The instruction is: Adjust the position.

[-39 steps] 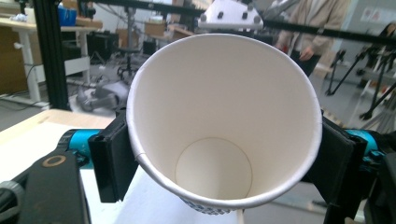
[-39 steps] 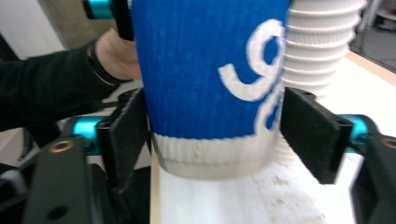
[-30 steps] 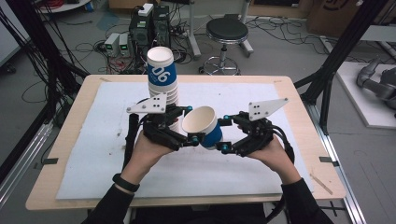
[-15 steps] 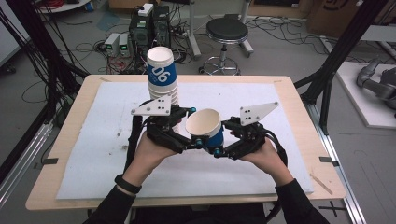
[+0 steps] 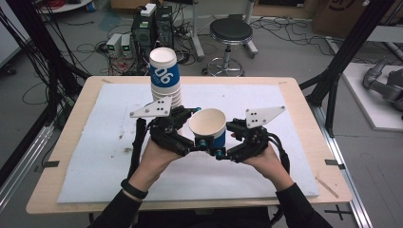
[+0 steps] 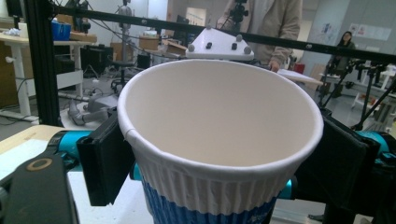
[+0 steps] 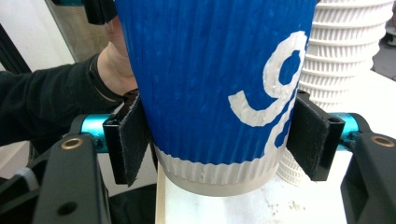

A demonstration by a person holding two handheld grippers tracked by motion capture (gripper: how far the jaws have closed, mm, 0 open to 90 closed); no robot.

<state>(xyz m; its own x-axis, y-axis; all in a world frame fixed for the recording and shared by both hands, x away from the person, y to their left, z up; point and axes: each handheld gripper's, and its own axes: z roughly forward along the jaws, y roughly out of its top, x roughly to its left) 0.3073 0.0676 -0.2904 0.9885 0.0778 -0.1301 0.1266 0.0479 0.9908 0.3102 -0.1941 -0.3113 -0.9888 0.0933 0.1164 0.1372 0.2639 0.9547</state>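
Cup stack (image 5: 165, 78) behind — elsewhere open

Even indoor light, soft shadows; close gripper views slightly blurred

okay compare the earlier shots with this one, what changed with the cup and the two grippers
The right gripper has closed on the lower part of the single paper cup and now holds it. The left gripper has just been opening, with the cup between its jaws and a gap at the pads. Both hands sit slightly lower in the high view. The cup stack and table are unchanged.
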